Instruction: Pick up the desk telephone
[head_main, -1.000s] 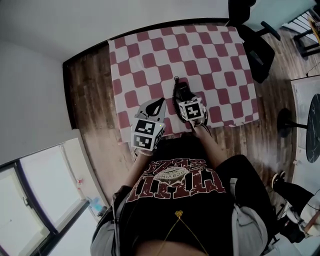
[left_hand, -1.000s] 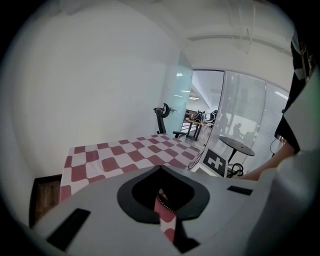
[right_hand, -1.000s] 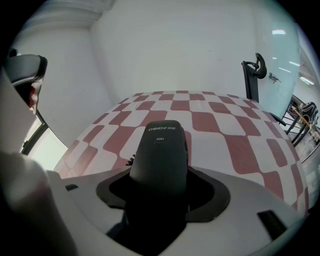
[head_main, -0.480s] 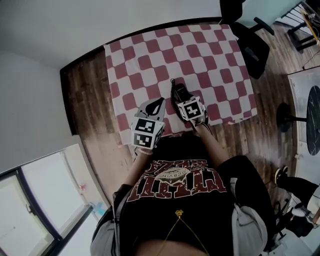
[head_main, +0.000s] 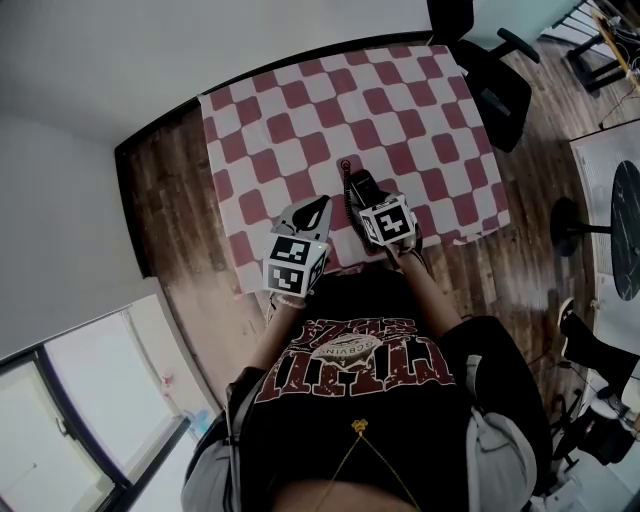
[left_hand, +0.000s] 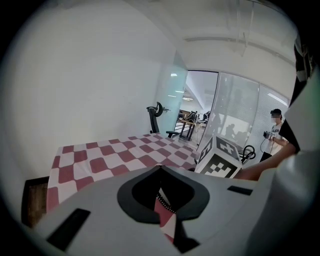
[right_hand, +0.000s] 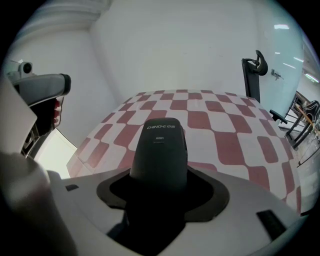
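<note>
Red-and-white checked cloth (head_main: 300, 100) is covering the desk in the upper middle of the head view.

Item 1: desk telephone (right_hand: 159, 145), dark plastic. It is sitting between the jaws of my right gripper (head_main: 365, 200), which is clamping it near the cloth's lower edge. A coiled cord (head_main: 346, 180) is running up-frame from it.

Item 2: left gripper (head_main: 322, 202). Its jaws are lying together on nothing, and I am holding it just left of the telephone, over the same lower edge of the cloth.

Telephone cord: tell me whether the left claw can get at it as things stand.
Probably yes: the coiled cord runs beside the left claw with only tablecloth between, though its jaws are shut and must open first.
</note>
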